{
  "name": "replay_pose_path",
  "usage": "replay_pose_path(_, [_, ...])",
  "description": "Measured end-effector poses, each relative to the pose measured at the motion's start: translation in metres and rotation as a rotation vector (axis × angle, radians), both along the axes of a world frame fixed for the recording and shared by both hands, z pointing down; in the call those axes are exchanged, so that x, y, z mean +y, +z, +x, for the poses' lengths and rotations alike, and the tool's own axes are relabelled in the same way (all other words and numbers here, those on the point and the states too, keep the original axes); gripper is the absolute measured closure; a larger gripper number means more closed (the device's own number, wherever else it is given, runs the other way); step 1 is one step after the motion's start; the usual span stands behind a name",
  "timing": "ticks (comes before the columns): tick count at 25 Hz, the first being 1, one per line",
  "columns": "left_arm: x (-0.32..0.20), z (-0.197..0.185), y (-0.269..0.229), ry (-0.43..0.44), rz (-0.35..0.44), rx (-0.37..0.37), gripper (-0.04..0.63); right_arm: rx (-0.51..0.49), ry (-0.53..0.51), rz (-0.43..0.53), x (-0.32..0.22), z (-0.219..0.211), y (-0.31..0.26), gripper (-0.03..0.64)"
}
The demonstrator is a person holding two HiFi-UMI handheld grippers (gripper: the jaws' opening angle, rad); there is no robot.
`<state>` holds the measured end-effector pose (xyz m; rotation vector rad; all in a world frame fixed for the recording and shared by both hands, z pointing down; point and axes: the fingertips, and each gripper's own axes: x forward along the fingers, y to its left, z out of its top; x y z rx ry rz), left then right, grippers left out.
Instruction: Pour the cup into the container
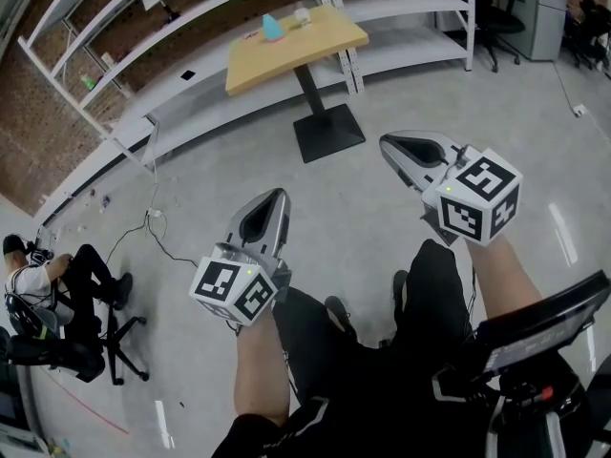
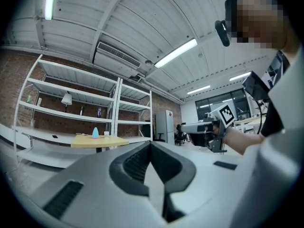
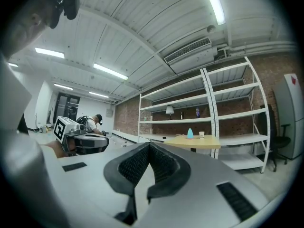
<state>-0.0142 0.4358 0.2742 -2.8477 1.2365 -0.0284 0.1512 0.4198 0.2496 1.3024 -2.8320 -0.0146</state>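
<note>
left tool (image 1: 275, 197): clenched, empty, over floor (image 1: 191, 141)
right tool (image 1: 389, 143): clenched, empty too
cup (image 1: 302, 14): pale, on far tabletop (image 1: 315, 46), just beside blue vessel (image 1: 273, 29)
gap: both tools well apart frm tabletop

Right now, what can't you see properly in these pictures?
- Cup on the table: too small in every view to show what is inside.
- Blue thing beside it: too far off to tell whether its top is open.
- Small things on the shelves: too tiny to name.
</note>
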Motion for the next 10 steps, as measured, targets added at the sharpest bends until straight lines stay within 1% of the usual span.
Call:
replay_pose_path(3, [-0.0002, -0.0037, -0.0011, -0.024, 0.010, 0.020, 0.604, -0.009, -0.002, 0.000, 0.0006, 0.0000, 0.0008, 0.617])
replay_pose_path(6, [0.0015, -0.0049, -0.0013, -0.018, 0.000, 0.038, 0.604, -0.015, -0.001, -0.001, 0.0028, 0.0001, -0.0001, 0.617])
replay_pose_path(10, [0.0011, -0.0043, -0.0023, -0.009, -0.001, 0.024, 0.604, -0.009, -0.002, 0.004, 0.0026, -0.0005, -0.0028, 0.617])
